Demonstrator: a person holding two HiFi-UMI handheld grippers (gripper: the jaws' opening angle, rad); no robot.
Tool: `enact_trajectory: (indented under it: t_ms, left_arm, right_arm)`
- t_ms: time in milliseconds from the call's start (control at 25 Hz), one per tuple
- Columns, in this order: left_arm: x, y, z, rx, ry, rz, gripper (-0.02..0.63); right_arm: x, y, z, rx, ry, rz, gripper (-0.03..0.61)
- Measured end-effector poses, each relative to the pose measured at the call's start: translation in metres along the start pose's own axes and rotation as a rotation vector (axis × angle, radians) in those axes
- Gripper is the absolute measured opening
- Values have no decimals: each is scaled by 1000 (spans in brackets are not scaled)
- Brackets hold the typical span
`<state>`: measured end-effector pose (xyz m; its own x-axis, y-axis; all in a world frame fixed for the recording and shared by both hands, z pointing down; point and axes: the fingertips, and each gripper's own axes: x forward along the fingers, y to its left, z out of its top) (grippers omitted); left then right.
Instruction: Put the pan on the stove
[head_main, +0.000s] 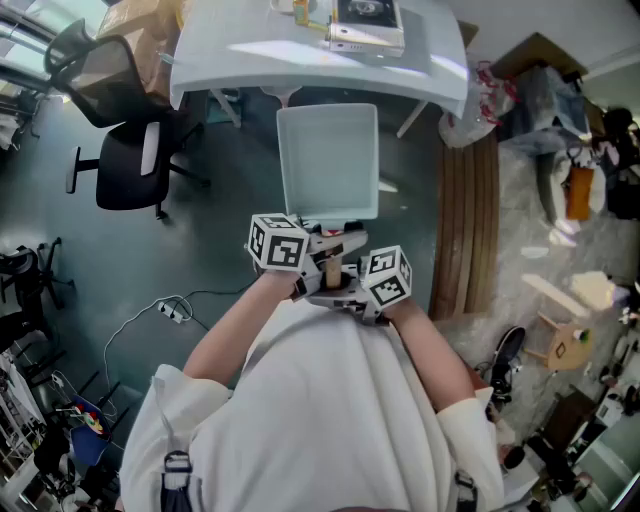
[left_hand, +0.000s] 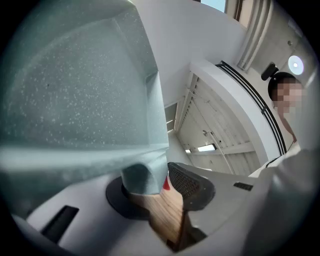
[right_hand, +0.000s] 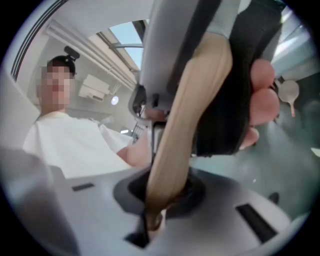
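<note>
In the head view a pale square pan (head_main: 328, 160) hangs level in front of the person's chest, over the grey-green floor. Its wooden handle (head_main: 333, 270) points back toward the body. My left gripper (head_main: 318, 260) is shut on the handle close to the pan. My right gripper (head_main: 347, 287) is shut on the handle's rear end. In the left gripper view the pan (left_hand: 75, 85) fills the upper left and the handle (left_hand: 167, 212) sits between the jaws. The right gripper view shows the handle (right_hand: 187, 115) rising from its jaws, with a hand (right_hand: 262, 100) behind it.
A white table (head_main: 250, 60) carrying a box (head_main: 365, 25) stands ahead of the pan. A black office chair (head_main: 130, 150) is at the left, wooden planks (head_main: 465, 220) and clutter at the right. A cable (head_main: 170, 310) lies on the floor.
</note>
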<state>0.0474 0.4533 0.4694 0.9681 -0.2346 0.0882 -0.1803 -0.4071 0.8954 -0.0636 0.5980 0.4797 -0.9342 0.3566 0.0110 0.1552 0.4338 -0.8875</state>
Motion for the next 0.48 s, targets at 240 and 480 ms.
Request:
enact_trajectory:
  t_ms: [240, 480]
  left_arm:
    - [-7, 2, 2, -3, 5, -5, 138]
    - [-14, 4, 3, -2, 16, -7, 138]
  right_arm:
    - [8, -3, 3, 6, -6, -4, 46]
    - [15, -5, 7, 11, -6, -13, 46]
